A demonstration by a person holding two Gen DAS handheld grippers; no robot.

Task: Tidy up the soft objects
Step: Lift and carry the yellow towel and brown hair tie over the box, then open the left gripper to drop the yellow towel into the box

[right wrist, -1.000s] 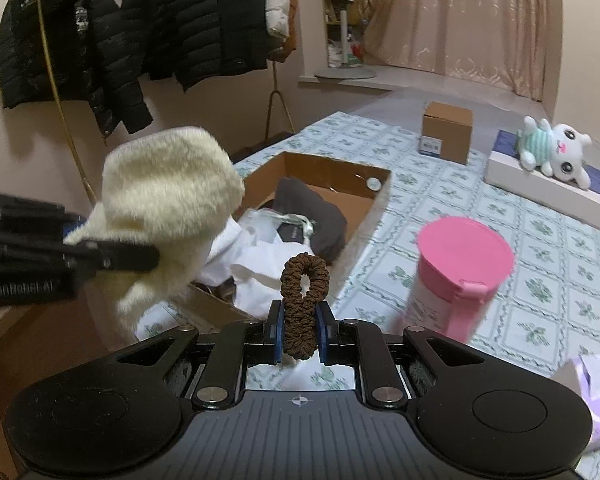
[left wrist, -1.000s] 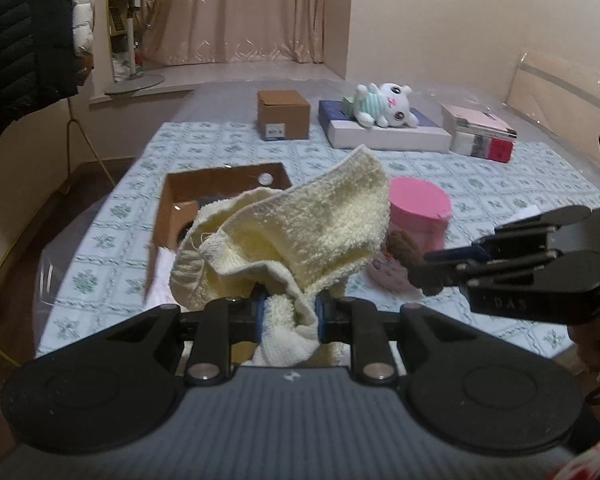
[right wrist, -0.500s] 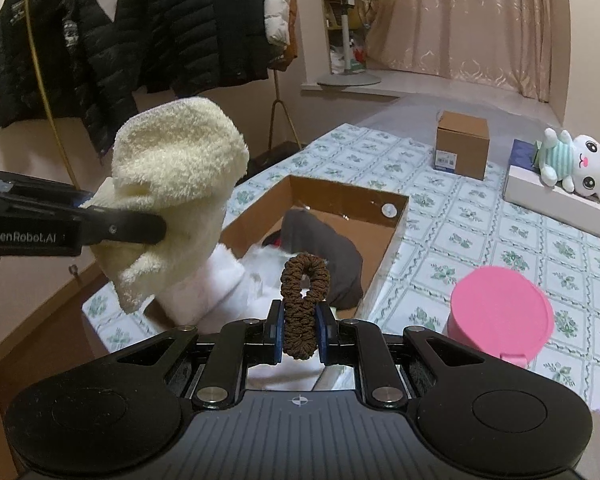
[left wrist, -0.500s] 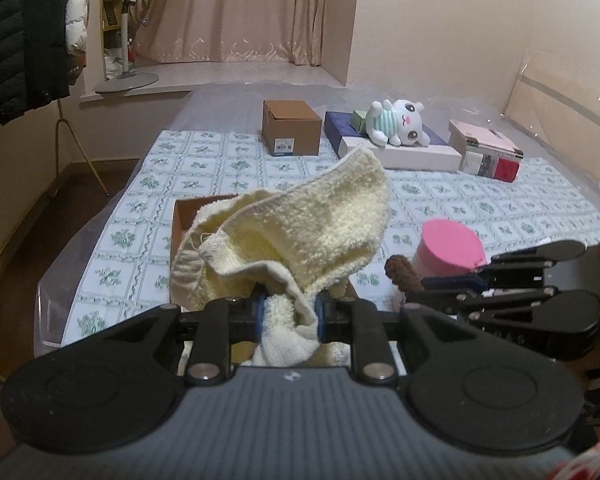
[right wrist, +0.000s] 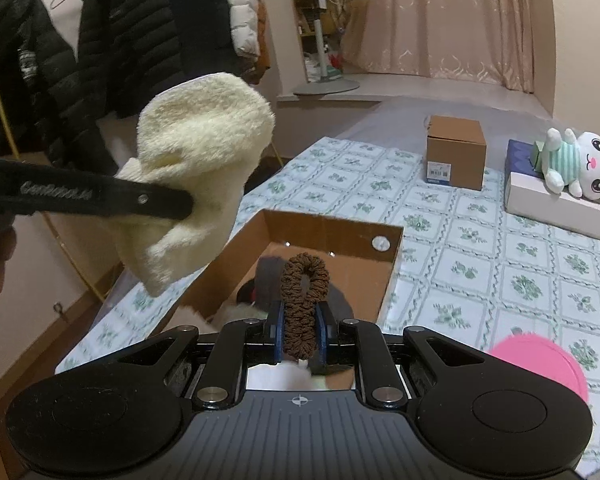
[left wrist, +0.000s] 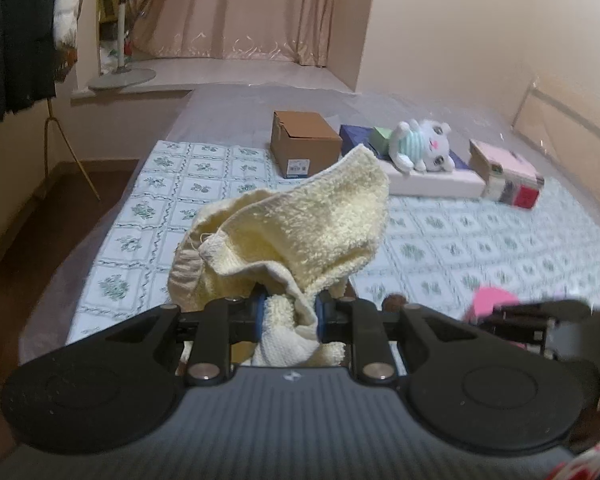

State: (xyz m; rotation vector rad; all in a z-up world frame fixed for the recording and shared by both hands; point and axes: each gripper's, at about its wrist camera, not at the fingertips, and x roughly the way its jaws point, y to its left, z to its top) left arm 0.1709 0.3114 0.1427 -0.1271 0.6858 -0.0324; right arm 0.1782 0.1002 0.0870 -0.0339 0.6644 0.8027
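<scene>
My left gripper (left wrist: 288, 314) is shut on a crumpled pale yellow towel (left wrist: 296, 232), which bulges up above the jaws and hangs below them. The same towel (right wrist: 196, 184) shows at the left of the right wrist view, pinched by the left gripper's black finger (right wrist: 140, 200). My right gripper (right wrist: 300, 328) is shut on a brown hair scrunchie (right wrist: 304, 296) that stands upright between the pads. Below and ahead of it lies an open cardboard box (right wrist: 332, 232) holding dark and white cloth. The scrunchie's tip (left wrist: 394, 302) peeks out in the left wrist view.
A patterned cloth covers the bed (right wrist: 500, 248). On it stand a closed brown box (left wrist: 304, 148), a plush rabbit (left wrist: 424, 146) on a flat white box, a pink carton (left wrist: 508, 172) and a pink round lid (right wrist: 540, 364). Dark jackets (right wrist: 140, 28) hang at the left.
Both grippers have drawn back from the bed's middle towards its near left side, still holding towel and scrunchie. The cardboard box now lies straight ahead of the right gripper, the pink lid lower right.
</scene>
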